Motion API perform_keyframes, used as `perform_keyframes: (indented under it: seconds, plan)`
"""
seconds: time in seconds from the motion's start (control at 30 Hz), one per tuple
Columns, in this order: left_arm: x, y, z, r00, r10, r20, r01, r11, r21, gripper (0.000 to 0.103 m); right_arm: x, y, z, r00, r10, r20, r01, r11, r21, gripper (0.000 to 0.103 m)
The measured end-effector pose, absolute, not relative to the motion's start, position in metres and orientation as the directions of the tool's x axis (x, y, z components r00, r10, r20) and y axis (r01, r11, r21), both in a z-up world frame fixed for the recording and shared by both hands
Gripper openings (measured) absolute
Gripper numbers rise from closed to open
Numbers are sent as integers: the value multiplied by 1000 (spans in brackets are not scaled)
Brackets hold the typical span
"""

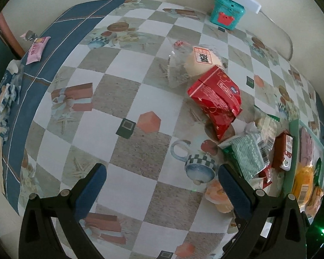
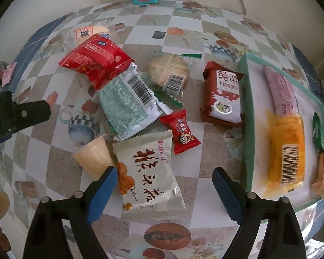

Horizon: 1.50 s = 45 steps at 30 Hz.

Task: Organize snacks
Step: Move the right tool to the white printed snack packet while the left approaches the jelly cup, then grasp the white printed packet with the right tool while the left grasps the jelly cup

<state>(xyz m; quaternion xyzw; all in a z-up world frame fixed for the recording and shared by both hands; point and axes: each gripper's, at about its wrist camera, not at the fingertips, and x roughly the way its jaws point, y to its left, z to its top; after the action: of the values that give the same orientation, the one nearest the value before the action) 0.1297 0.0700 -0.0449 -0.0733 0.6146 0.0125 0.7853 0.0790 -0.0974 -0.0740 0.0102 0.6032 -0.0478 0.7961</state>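
Right gripper (image 2: 162, 181) jaws spread, nothing pinched; white snack packet (image 2: 150, 172) lies between them, lower centre, w/ tray (image 2: 248, 112) at frame right. Pads should be lowered astride packet edges before closing. Left gripper (image 1: 162, 179) spread, empty, over bare tablecloth (image 1: 123, 69).

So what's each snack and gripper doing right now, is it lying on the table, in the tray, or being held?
left gripper: open, empty
right gripper: open, white packet between its fingers, not gripped
white packet: flat on table
small red candy: on table
brown milk packet: on table, against tray
orange packet: in tray
tray: partly filled
jelly cup: tipped over
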Motion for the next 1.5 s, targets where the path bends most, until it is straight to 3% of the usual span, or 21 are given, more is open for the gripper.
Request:
perform_keyframes:
  seconds: [0.13, 0.27, 0.4, 0.67, 0.73, 0.8, 0.87, 1.2, 1.37, 1.5]
  plan:
    - [130, 63, -45, 236, -80, -968, -92, 990, -105, 103, 77, -110, -75, 267, -53, -962, 116, 993, -23, 88]
    - [129, 53, -45, 228, -118, -967, -70, 988, -137, 103, 77, -114, -77, 260, -47, -964, 116, 993, -17, 73]
    - [128, 41, -45, 213, -171, -962, -36, 982, -183, 103, 76, -114, -84, 243, -15, -970, 108, 994, 12, 65]
    - [128, 19, -52, 184, -182, -966, 8, 983, -184, 102, 74, -139, -84, 244, 8, -970, 138, 990, 42, 63]
    - [129, 16, -57, 163, -192, -968, 8, 981, -193, 96, 74, -146, -84, 243, 8, -970, 143, 989, 44, 63]
    - [129, 10, -62, 139, -202, -970, 16, 979, -201, 84, 76, -154, -86, 241, 9, -970, 147, 988, 45, 63]
    - [129, 6, -65, 125, -200, -972, 27, 980, -198, 79, 79, -160, -87, 239, 10, -971, 151, 987, 48, 63]
    - [124, -6, -72, 99, -211, -973, 68, 976, -205, 30, 83, -181, -88, 237, 17, -971, 167, 984, 58, 63]
    - [123, -11, -70, 112, -210, -971, 80, 976, -202, 22, 82, -190, -83, 241, 23, -970, 167, 984, 64, 62]
    - [124, -12, -65, 128, -222, -967, 74, 974, -214, 12, 82, -189, -77, 247, 28, -969, 162, 984, 70, 55]
